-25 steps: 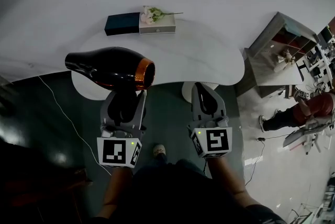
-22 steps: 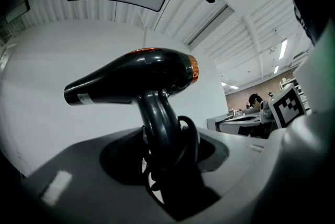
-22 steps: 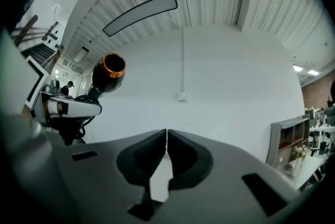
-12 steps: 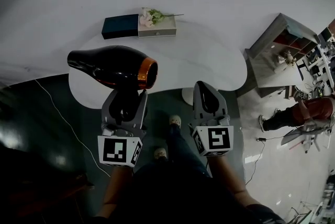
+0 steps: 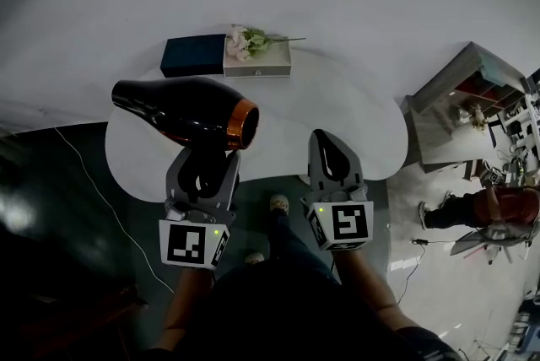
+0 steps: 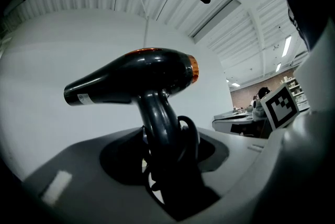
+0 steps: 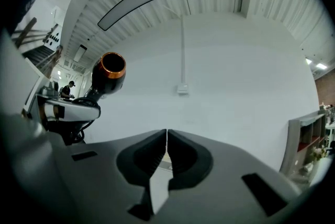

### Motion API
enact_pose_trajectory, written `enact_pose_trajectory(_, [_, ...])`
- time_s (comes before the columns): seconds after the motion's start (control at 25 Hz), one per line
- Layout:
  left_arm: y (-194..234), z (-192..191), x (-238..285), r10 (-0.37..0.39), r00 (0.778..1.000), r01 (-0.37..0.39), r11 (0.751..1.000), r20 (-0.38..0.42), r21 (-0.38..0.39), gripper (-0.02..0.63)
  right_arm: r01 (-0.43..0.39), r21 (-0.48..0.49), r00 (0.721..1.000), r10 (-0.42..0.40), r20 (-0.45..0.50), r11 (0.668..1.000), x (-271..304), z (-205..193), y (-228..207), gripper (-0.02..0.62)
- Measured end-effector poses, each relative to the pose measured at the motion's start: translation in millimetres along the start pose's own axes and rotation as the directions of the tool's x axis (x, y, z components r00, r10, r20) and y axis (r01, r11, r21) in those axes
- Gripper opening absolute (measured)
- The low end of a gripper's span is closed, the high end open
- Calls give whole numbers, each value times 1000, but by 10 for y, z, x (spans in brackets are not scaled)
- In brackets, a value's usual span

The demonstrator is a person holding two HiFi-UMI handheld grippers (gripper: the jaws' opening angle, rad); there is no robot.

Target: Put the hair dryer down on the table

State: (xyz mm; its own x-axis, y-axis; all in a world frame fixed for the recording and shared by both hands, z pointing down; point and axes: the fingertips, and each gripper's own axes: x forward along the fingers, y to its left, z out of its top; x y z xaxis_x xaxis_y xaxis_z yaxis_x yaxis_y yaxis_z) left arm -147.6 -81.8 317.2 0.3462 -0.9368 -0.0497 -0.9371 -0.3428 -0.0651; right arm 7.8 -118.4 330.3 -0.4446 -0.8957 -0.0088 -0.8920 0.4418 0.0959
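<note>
The black hair dryer (image 5: 181, 109) with an orange ring at its mouth hangs level over the near left part of the white table (image 5: 346, 110), its nozzle to the left. My left gripper (image 5: 202, 169) is shut on its handle (image 6: 159, 129), with the coiled cord tucked beside the handle between the jaws. In the left gripper view the hair dryer (image 6: 131, 79) fills the middle. My right gripper (image 5: 332, 157) reaches over the table's near edge, shut with nothing in it. In the right gripper view its jaws (image 7: 167, 138) meet, and the hair dryer (image 7: 109, 71) shows at the left.
A dark blue box (image 5: 192, 55) and a pale box with flowers (image 5: 257, 60) lie at the table's far side. A white cable (image 5: 93, 182) runs over the dark floor at the left. A shelf (image 5: 460, 94) and a person (image 5: 485, 207) are at the right.
Both grippers have moved forward toward the table. The hair dryer, still held, now hangs over the tabletop and not over its near edge.
</note>
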Motion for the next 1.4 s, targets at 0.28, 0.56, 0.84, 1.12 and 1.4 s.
enact_pose_trajectory(0.28, [149, -115, 753, 35, 999, -35, 999, -15, 4, 222, -72, -4, 997, 72, -16, 997, 767, -126, -384, 14])
enact_pose_trajectory(0.56, [212, -201, 1258, 79, 997, -78, 997, -18, 23, 222, -154, 8, 986, 154, -69, 988, 1244, -352, -581, 14])
enact_pose_trajectory(0.84, [172, -301, 1597, 105, 993, -105, 994, -60, -5, 222, -180, 5, 983, 180, -34, 984, 1556, -414, -847, 14])
enact_pose_trajectory(1.12, [174, -539, 1780, 103, 990, -104, 994, -101, -12, 222, -173, 33, 981, 176, -80, 984, 1665, -672, -963, 14])
enact_pose_trajectory(1.4, [199, -937, 1946, 67, 980, -72, 997, -187, -15, 221, -154, 15, 982, 154, -107, 988, 1822, -801, -992, 14])
